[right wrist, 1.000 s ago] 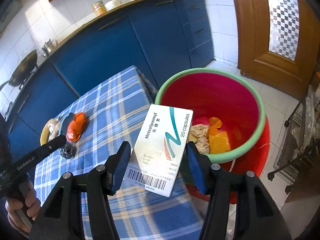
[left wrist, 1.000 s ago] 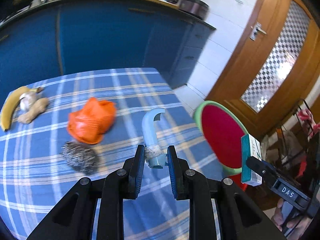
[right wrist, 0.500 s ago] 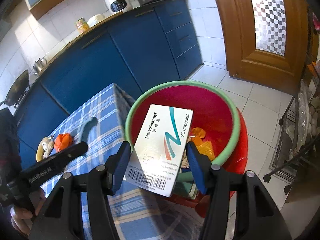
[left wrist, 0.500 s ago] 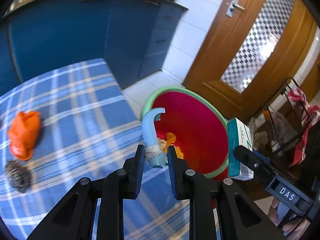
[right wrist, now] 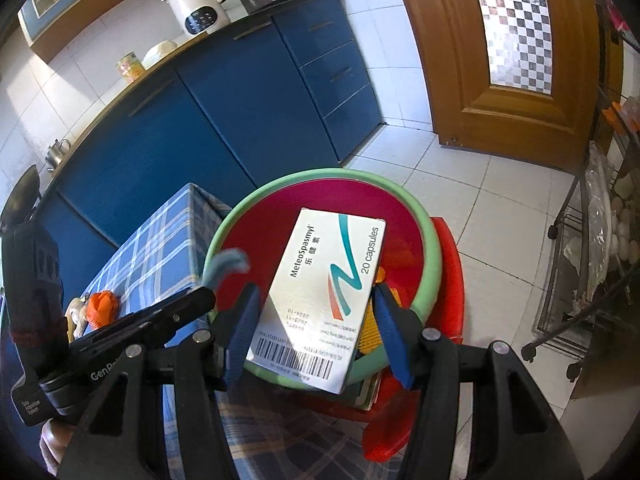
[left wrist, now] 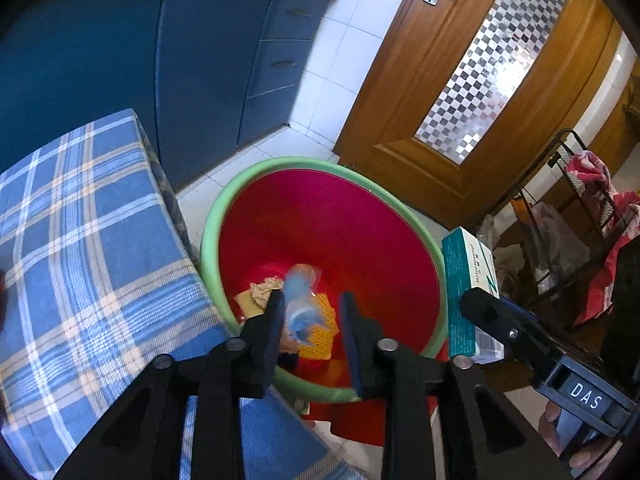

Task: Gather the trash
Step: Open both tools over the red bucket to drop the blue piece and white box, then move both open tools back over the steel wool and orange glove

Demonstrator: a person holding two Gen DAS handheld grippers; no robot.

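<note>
A red bucket with a green rim (left wrist: 288, 162) stands on the floor beside the table and holds paper and yellow scraps. My left gripper (left wrist: 310, 296) hangs over it with its jaws opening. A pale blue hooked piece (left wrist: 298, 300) shows blurred between them, loose, with a gap on its right side. From the right wrist that blue piece (right wrist: 228, 264) smears above the left gripper (right wrist: 196, 300). My right gripper (right wrist: 316, 292) is shut on a white medicine box (right wrist: 332, 280) above the bucket rim (right wrist: 432, 248). The left wrist view shows the same box (left wrist: 468, 280) at the right.
The table with a blue plaid cloth (left wrist: 80, 240) lies to the left, with an orange bag (right wrist: 102, 306) on it. Blue cabinets (left wrist: 200, 60) stand behind, a wooden door (left wrist: 440, 100) beyond the bucket, and a wire rack (right wrist: 592, 260) at the right. A red stool (right wrist: 452, 264) is under the bucket.
Both grippers swung from over the table to over the bucket. The left jaws have parted and the blue piece, gripped upright before, now blurs between them. The box stays gripped.
</note>
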